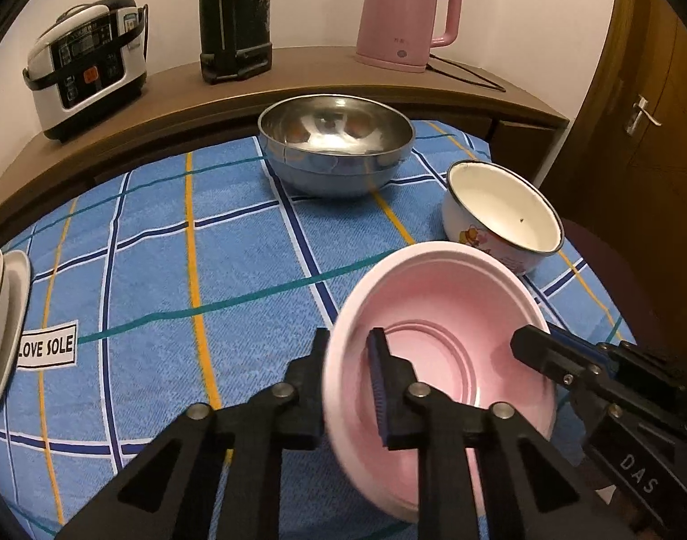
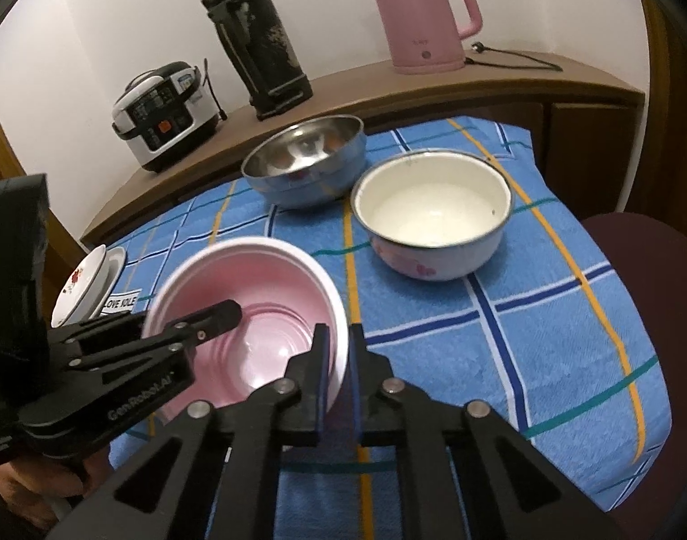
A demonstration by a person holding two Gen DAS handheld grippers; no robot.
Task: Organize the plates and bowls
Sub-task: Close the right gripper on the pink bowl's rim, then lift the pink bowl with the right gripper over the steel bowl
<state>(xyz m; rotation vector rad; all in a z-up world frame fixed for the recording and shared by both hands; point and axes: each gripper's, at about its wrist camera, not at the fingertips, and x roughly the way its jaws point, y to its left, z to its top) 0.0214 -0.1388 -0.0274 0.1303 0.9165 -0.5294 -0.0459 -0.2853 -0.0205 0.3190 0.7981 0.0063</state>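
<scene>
Both hand-held grippers are closed on opposite rims of the round pink plastic bowl (image 1: 438, 360): left hand-held gripper (image 1: 350, 378), right hand-held gripper (image 2: 339, 373). The bowl is tilted above the blue checked tabletop (image 1: 208, 247), probably for stable carrying.

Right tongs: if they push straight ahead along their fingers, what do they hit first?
Probably the white enamel bowl. The right tongs already pinch the pink bowl rim, so that moves along. Beyond lies blue cloth, then the enamel bowl, slightly right; depth unclear.

Left gripper (image 1: 350, 378) fingers clamp the tilted pink bowl's (image 1: 438, 315) rim above the blue cloth (image 1: 208, 247).
</scene>
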